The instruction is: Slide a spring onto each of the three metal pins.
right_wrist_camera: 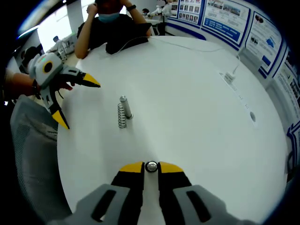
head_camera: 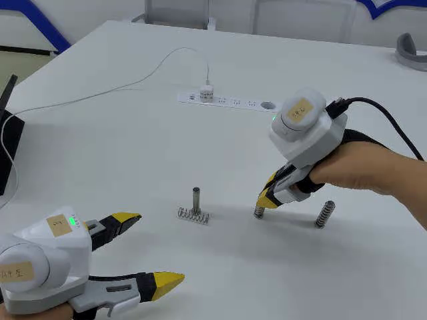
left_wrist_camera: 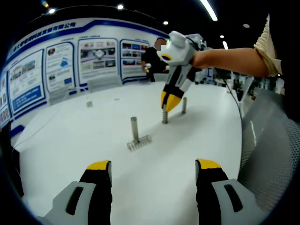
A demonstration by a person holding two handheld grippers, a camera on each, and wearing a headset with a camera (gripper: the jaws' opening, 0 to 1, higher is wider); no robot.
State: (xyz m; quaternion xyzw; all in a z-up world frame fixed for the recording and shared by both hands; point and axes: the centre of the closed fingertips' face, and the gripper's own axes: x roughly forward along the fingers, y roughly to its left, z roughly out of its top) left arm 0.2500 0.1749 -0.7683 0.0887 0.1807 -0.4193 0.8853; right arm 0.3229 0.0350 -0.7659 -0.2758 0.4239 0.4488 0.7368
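A bare metal pin (head_camera: 196, 198) stands upright mid-table, and a loose spring (head_camera: 193, 215) lies flat at its foot. The same pin (left_wrist_camera: 134, 128) and spring (left_wrist_camera: 139, 143) lie ahead of my open left gripper (left_wrist_camera: 152, 168), whose jaws hold nothing. To the right, my right gripper (head_camera: 267, 199) points down, shut on a spring (head_camera: 259, 211) at the top of the second pin (right_wrist_camera: 151, 166). Further right a third pin (head_camera: 325, 213) wears its spring. The left gripper (head_camera: 150, 248) hovers near the front left edge.
A white power strip (head_camera: 227, 101) with a plugged charger and a long cable lies at the back of the white table (head_camera: 100, 147). A seated person (right_wrist_camera: 112, 18) is across the table. A mesh chair back (left_wrist_camera: 272, 154) is at the right.
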